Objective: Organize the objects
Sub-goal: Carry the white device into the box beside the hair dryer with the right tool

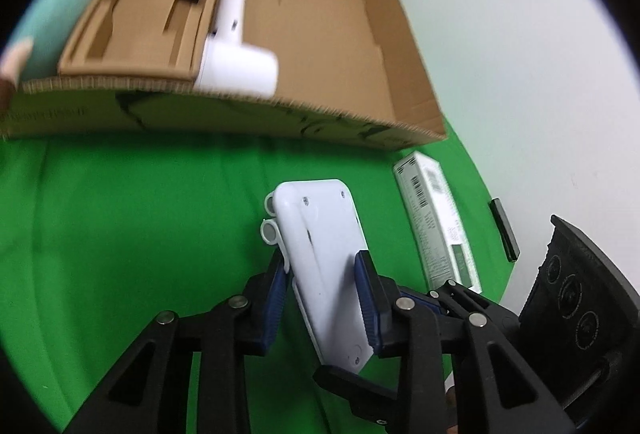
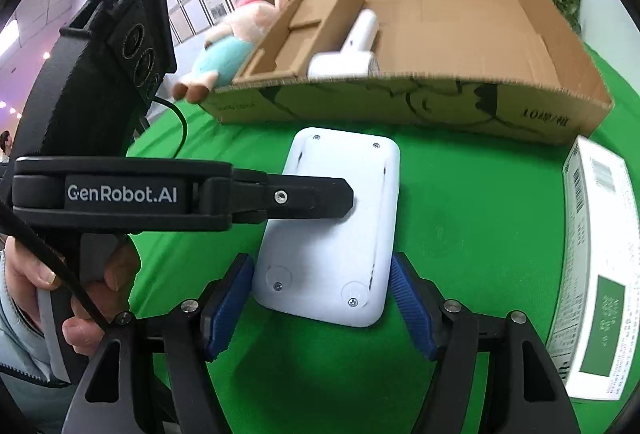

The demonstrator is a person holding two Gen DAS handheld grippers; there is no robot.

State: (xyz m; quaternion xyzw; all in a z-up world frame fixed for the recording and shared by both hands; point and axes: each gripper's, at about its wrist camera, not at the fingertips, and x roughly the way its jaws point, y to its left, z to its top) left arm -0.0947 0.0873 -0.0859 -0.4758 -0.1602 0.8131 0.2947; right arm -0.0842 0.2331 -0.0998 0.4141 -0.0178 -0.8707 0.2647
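A white flat plastic device point(image 1: 324, 258) with screws on its back is held above the green cloth. My left gripper point(image 1: 322, 286) is shut on its two long edges. In the right wrist view the same device point(image 2: 332, 230) sits between the blue pads of my right gripper point(image 2: 322, 298); the jaws stand wide, with small gaps to its near end. The left gripper's black finger point(image 2: 304, 199) reaches in from the left over the device. A shallow cardboard box point(image 1: 280, 105) lies beyond, holding a white T-shaped handheld device point(image 1: 236, 49).
A white and green carton point(image 1: 438, 230) lies right of the device, also in the right wrist view point(image 2: 592, 266). A plush pig toy point(image 2: 228, 45) leans at the box's left end. A cardboard insert point(image 2: 304, 29) fills the box's left part. A small black bar point(image 1: 505, 230) lies at the cloth's edge.
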